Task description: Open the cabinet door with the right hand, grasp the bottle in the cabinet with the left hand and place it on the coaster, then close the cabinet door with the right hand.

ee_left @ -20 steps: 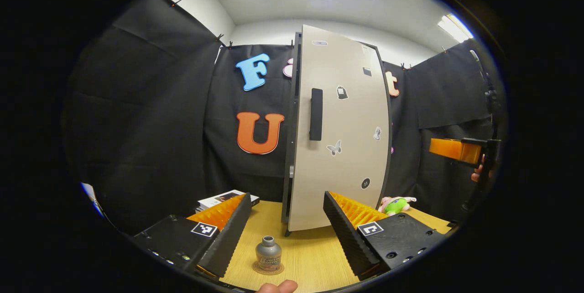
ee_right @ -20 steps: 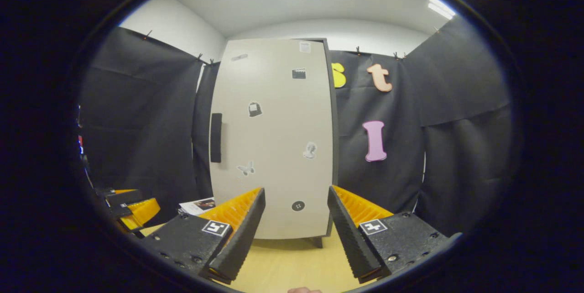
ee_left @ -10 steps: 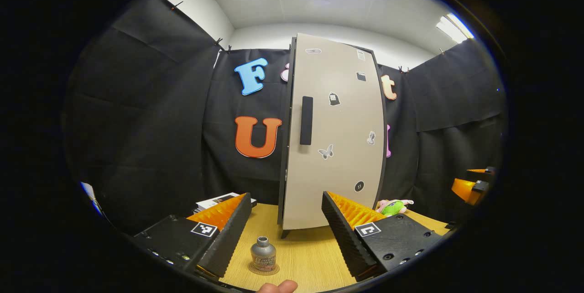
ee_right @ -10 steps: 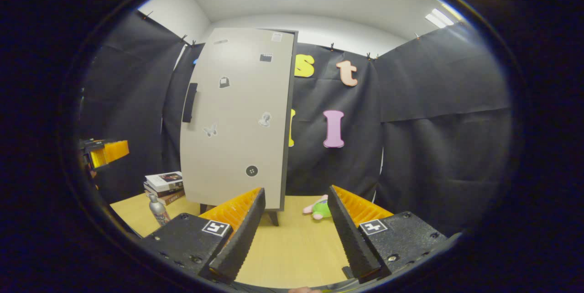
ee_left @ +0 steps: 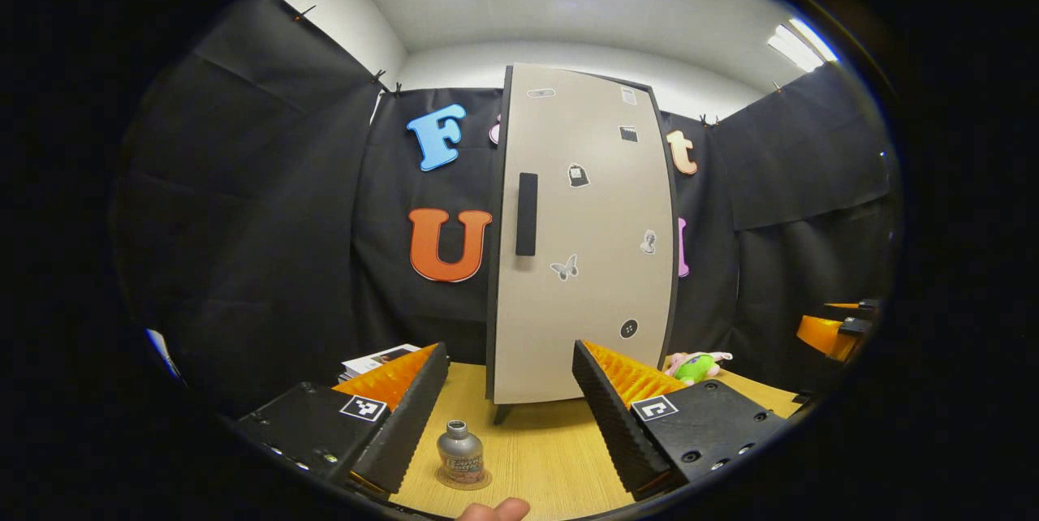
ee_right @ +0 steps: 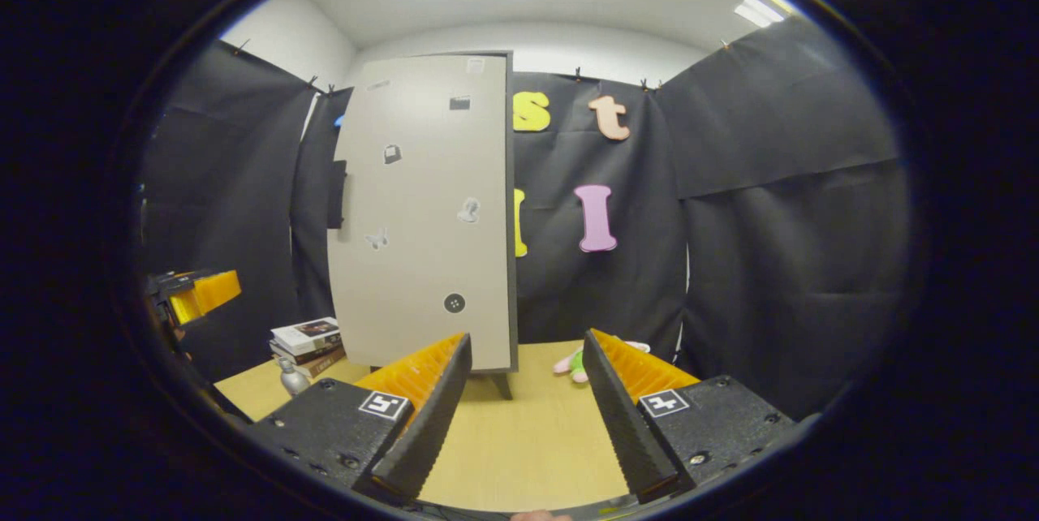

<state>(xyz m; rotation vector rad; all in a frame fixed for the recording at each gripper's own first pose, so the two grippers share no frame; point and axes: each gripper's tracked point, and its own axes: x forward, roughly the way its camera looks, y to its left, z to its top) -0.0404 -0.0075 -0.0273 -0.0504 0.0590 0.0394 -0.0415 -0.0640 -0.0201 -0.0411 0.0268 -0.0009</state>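
While the wooden table (ee_left: pixel 536 448) carries the shut cabinet (ee_left: pixel 580 237) at 12 o'clock, the bottle (ee_left: pixel 459 452) stands on its coaster (ee_left: pixel 463 479) at 6 o'clock. Left gripper (ee_left: pixel 507 411) and right gripper (ee_right: pixel 523 403) hover with fingers spread, empty.

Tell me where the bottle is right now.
In the left gripper view the bottle stands upright on the coaster on the wooden table, in front of the shut cabinet door, low between the left tool's fingers.
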